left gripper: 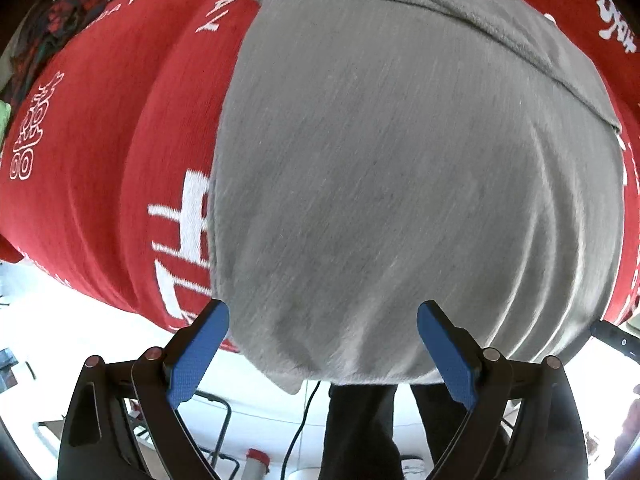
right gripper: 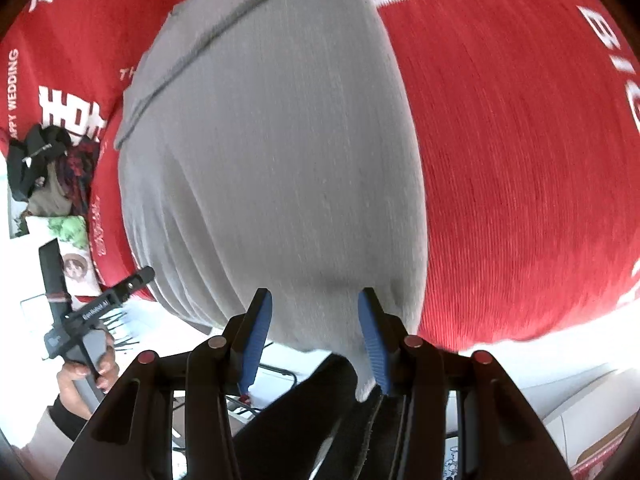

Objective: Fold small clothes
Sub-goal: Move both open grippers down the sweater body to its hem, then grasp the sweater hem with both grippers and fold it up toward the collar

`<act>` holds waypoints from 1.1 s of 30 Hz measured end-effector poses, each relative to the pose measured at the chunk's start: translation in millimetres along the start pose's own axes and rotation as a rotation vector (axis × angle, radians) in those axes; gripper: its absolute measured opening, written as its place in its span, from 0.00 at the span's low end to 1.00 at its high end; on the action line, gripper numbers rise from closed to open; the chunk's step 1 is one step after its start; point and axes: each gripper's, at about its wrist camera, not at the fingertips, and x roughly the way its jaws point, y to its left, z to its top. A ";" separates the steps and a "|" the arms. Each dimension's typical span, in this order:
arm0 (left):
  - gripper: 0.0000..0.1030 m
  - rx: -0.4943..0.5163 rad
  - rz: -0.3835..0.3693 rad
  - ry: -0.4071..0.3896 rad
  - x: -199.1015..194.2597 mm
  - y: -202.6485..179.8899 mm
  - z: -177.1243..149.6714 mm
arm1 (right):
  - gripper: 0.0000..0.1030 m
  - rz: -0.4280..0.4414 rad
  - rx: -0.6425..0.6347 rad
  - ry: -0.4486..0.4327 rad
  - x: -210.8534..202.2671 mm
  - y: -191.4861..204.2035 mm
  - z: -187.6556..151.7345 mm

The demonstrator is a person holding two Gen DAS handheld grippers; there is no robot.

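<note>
Grey knit cloth, the small garment (left gripper: pixel 400 160), lies spread on a red cover (left gripper: pixel 112 140) printed with white characters and lettering, its near edge hanging slightly over the near edge of the surface. A stitched hem or band crosses its far end. Soft ridges fan out along the right side in the left wrist view, and the same ridges show on the left in the right wrist view.

The left gripper (left gripper: pixel 323 354) hangs at the near hem with its jaws wide apart, blue pads on either side of the cloth edge and holding nothing. The right gripper (right gripper: pixel 315 336) sits at the same near edge further right, its jaws also apart, though less so; the hem's corner droops between them, and no grip is made.

By its drape the garment looks light, limp and a little stretchy; it will sag and crease rather than hold shape. The best hold is probably the two near corners of the hem, pinched through both layers so the fold carries evenly toward the far band.

Whether the red cover lies on a counter or a bed cannot be told. At the far left sits a heap of dark clothes (right gripper: pixel 48 160), and pale floor with cables shows below the edge.
</note>
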 end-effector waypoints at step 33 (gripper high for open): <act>0.14 0.054 -0.534 0.022 12.2 40.4 -71.0 | 0.07 0.263 0.087 0.007 30.7 -31.1 -56.9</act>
